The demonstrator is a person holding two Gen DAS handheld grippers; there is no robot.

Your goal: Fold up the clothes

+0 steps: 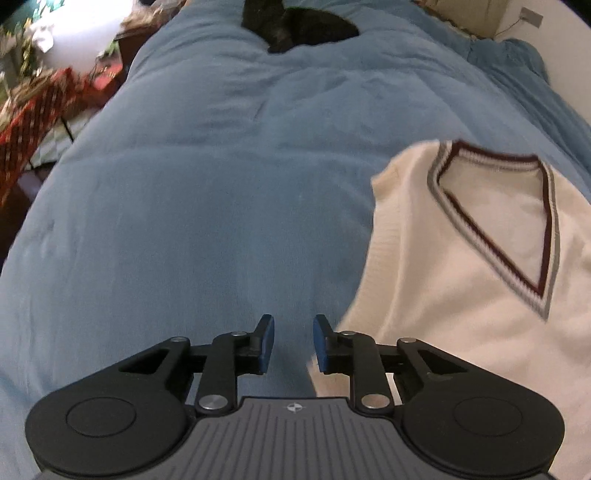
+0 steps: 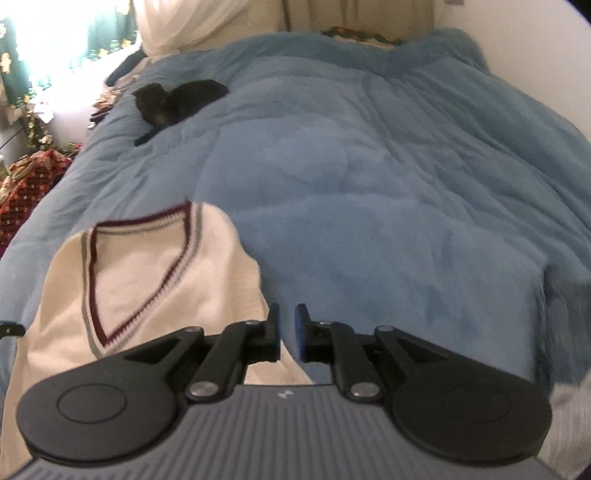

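A cream knit vest [image 1: 461, 295] with a maroon and grey V-neck trim lies flat on the blue blanket [image 1: 184, 221]. My left gripper [image 1: 293, 321] hovers just past the vest's left edge, open, with only blanket showing between its blue pads. In the right wrist view the vest [image 2: 147, 280] lies to the left. My right gripper [image 2: 287, 310] sits at the vest's right edge above the blanket [image 2: 406, 221]. Its jaws stand a narrow gap apart, and no cloth is pinched between them.
A black furry shape [image 2: 177, 99] rests far up the bed, also at the top of the left wrist view [image 1: 299, 26]. Red patterned items [image 1: 33, 110] crowd the floor to the left of the bed. A pale grey cloth [image 2: 569, 417] shows at the lower right.
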